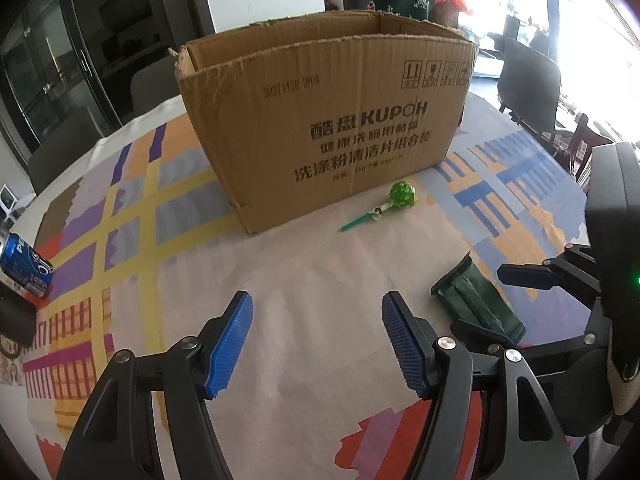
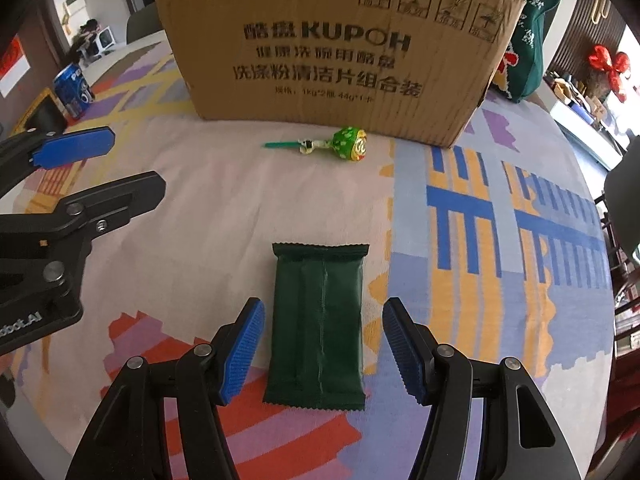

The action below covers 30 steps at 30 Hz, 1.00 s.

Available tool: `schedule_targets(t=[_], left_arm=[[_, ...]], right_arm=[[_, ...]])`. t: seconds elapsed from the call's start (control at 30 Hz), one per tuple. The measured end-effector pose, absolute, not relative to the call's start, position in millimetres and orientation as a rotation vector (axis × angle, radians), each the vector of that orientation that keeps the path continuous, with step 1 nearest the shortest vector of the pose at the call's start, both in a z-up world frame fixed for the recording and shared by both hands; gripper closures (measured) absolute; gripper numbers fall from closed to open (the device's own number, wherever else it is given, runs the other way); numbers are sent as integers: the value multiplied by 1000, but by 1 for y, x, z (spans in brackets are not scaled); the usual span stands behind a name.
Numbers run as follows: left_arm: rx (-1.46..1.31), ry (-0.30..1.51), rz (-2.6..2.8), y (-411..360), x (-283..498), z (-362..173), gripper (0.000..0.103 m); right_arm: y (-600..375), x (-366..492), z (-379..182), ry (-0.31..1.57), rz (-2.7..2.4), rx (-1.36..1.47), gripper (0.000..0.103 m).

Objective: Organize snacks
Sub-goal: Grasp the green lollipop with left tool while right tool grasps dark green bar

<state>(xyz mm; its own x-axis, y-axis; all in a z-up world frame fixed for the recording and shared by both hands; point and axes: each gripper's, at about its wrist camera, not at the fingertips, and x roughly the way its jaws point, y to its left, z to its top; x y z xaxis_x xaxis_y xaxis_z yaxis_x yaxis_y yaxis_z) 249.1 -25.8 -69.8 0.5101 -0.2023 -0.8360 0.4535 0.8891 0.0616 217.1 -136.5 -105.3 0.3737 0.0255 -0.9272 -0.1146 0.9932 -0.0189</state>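
A dark green snack packet (image 2: 318, 324) lies flat on the tablecloth between the open fingers of my right gripper (image 2: 322, 344), which straddles its near half without touching. The packet also shows in the left wrist view (image 1: 476, 300). A green lollipop (image 2: 344, 144) lies just in front of the open cardboard box (image 2: 340, 40); both show in the left wrist view, the lollipop (image 1: 394, 200) and the box (image 1: 320, 120). My left gripper (image 1: 318, 344) is open and empty above bare cloth, left of the packet. A blue Pepsi can (image 1: 24, 266) lies at the far left.
A patterned tablecloth (image 1: 280, 280) covers the round table. A green fabric bag (image 2: 524, 32) stands behind the box at the right. Dark chairs (image 1: 528, 80) stand beyond the table's far right edge. A black object (image 1: 12, 316) lies by the can.
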Motion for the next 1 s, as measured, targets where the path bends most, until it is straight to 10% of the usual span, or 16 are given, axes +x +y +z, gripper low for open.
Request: schedule_targets(t=[1.0], left_arm=[[346, 909, -459, -93, 291, -84, 37]], right_arm=[[-197, 235, -88, 1043, 23, 89, 57]])
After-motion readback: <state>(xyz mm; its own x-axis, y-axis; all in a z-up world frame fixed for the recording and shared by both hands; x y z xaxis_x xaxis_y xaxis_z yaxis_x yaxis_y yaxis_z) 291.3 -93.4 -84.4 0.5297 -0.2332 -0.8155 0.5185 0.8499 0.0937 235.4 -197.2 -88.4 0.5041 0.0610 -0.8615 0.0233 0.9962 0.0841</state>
